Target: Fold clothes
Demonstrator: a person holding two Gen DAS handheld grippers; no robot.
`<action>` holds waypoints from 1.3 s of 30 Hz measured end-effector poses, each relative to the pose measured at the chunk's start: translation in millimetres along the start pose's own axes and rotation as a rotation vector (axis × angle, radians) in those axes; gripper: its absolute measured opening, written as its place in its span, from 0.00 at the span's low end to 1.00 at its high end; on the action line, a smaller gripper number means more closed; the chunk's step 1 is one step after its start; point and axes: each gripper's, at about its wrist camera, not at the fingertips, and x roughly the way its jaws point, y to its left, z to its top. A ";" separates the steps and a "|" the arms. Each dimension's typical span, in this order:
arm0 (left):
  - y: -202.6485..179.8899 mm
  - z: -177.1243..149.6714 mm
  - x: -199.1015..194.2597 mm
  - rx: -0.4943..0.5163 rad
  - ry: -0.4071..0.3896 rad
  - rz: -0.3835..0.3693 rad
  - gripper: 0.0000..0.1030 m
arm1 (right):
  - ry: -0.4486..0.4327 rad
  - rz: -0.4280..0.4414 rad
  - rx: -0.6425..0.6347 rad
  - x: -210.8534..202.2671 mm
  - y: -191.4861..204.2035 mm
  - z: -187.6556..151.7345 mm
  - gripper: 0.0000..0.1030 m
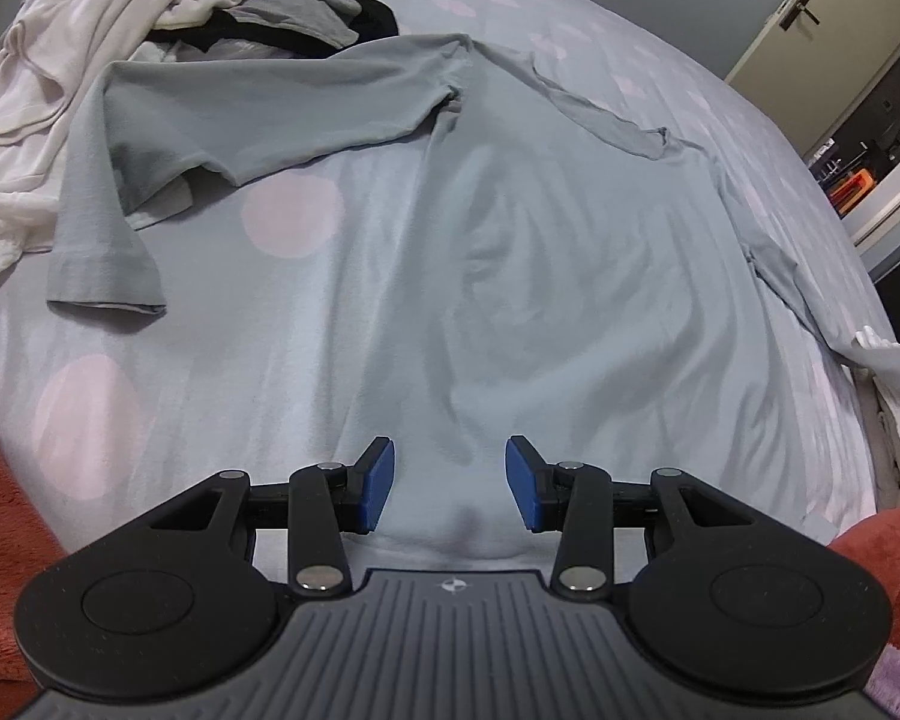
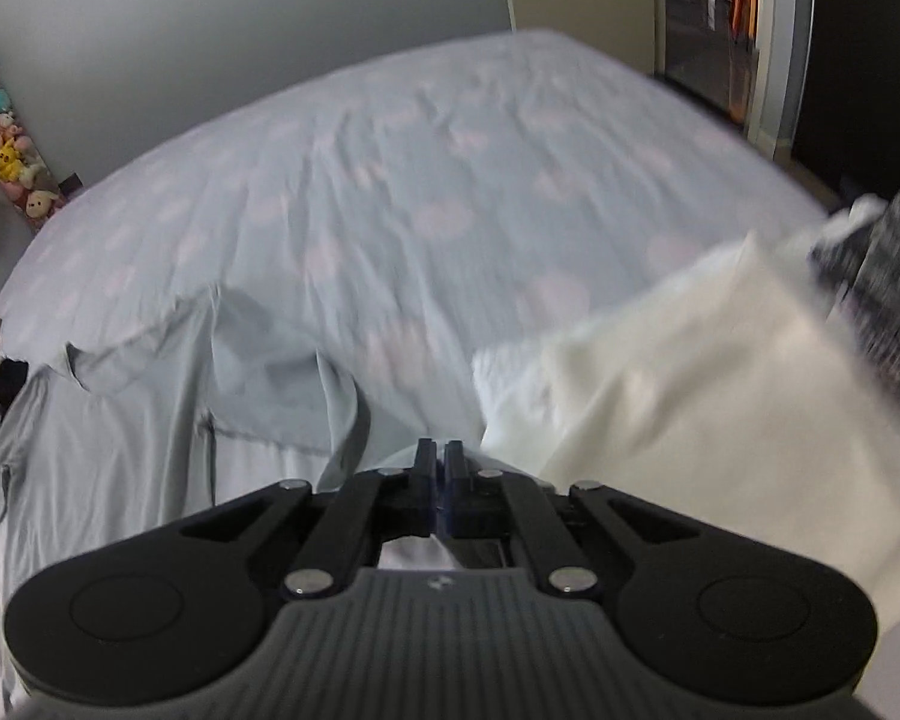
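Nearest to us, our left gripper (image 1: 449,483) hangs with its blue pads well apart and nothing between them, low over the near hem of the pale grey long-sleeved shirt (image 1: 510,276) — a stance that reads, we judge, as readiness to take the hem once the cloth lies flat. Our right gripper (image 2: 440,471) has its fingers pressed together, and from its own camera a pale fold seems to run up between them; we judge it is pinching the end of the right sleeve (image 2: 282,360), though the blur there keeps us from being certain. In the left view the far end of that sleeve is drawn out toward the bed's edge, which fits a pull meant to straighten it before folding. The shirt is spread front-down or front-up — we cannot tell which — across the spotted bed sheet (image 1: 288,222), its left sleeve (image 1: 108,252) bent back toward us. Just right of the right gripper lies a white folded piece (image 2: 708,396), blurred, probably set aside as finished. Farther off, beyond the shirt's shoulders, waits a heap of unfolded clothes (image 1: 150,18), white, grey and black, and past that the door (image 1: 810,18).
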 end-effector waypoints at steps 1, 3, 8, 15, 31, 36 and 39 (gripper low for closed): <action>0.3 -0.2 -0.4 -0.002 -0.002 -0.002 0.38 | -0.009 -0.018 -0.006 -5.0 -1.8 6.5 0.02; 2.0 -0.5 -1.8 -0.007 -0.006 0.001 0.38 | -0.028 -0.066 -0.012 -14.4 -12.1 17.2 0.02; 8.0 0.8 -6.4 -0.024 -0.015 0.020 0.38 | -0.067 -0.191 0.042 -14.5 -51.5 40.0 0.02; 6.5 4.4 -7.4 -0.023 -0.014 0.036 0.38 | -0.040 -0.292 0.126 22.3 -106.4 43.0 0.00; -4.8 5.7 -1.6 0.011 -0.008 0.026 0.38 | -0.002 -0.020 0.389 21.3 -122.4 -31.2 0.31; 0.6 5.4 -8.8 0.000 -0.024 0.035 0.38 | -0.005 -0.004 0.457 31.5 -123.8 -49.7 0.19; 6.9 8.1 -15.2 -0.004 -0.040 0.049 0.38 | -0.036 -0.017 0.438 22.1 -117.8 -46.8 0.02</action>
